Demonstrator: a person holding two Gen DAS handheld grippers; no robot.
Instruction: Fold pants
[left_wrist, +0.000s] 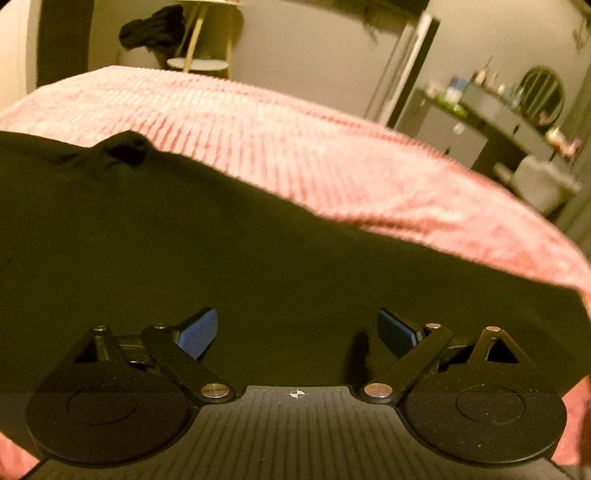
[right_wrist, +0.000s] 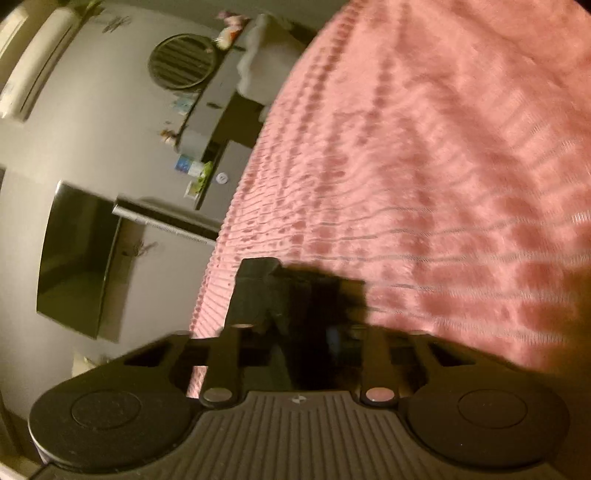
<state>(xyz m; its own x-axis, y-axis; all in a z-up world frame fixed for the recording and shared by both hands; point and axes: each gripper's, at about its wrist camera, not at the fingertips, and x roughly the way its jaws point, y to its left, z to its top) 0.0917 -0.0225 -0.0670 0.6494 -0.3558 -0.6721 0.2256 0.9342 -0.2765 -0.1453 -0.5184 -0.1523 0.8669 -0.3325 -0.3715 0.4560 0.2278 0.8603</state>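
Note:
Dark pants lie spread on a pink ribbed bedspread, filling the lower left wrist view. My left gripper is open just above the cloth, its blue pads wide apart and holding nothing. In the right wrist view my right gripper is shut on a bunch of the dark pants fabric, which sticks up between the jaws above the pink bedspread. The view is tilted and blurred.
A dark dresser with small items and a round mirror stands right of the bed. A stool with dark clothes stands beyond the far edge. In the right wrist view a dark TV screen hangs on the wall.

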